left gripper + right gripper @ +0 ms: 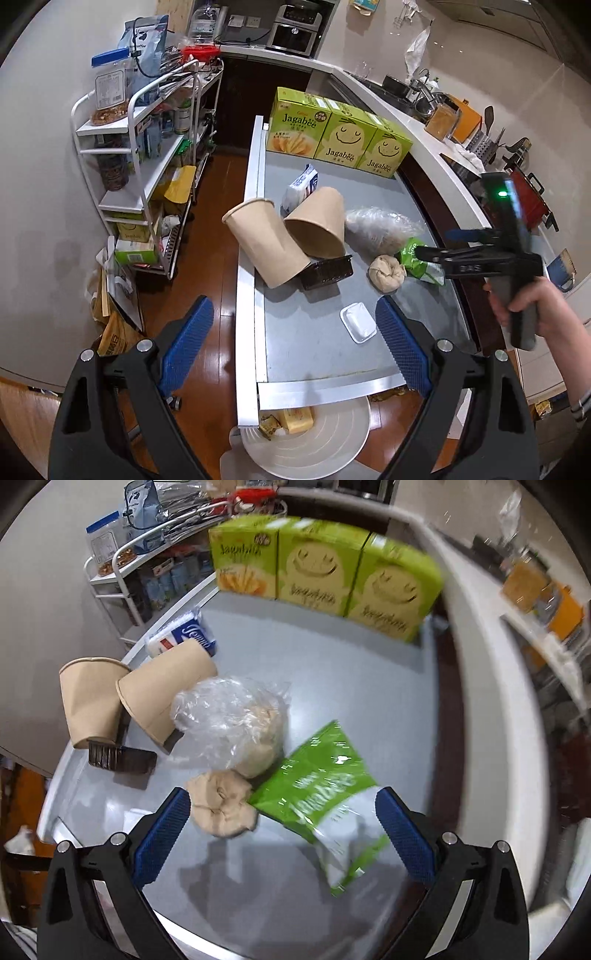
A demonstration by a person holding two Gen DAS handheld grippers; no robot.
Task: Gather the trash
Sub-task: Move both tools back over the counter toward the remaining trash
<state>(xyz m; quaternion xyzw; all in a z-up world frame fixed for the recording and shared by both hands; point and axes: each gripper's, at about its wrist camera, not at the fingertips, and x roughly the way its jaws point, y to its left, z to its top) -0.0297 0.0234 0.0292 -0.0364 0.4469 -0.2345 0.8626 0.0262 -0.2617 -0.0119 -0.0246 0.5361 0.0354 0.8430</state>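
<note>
On the grey surface [314,657], the right gripper [282,823] hangs with its blue fingers [162,834] spread wide, pinching nothing; the green snack wrapper [325,797] lies between them, toward 1 o'clock, touching the crumpled brown paper ball [221,808] at 11 o'clock. A clear plastic bag [229,716] sits just beyond. The left gripper [295,350], fingers [188,339] likewise spread, hovers over the near edge, with a small white tray [358,321] at 1 o'clock and two tipped paper cups [266,243] at 12 o'clock.
</note>
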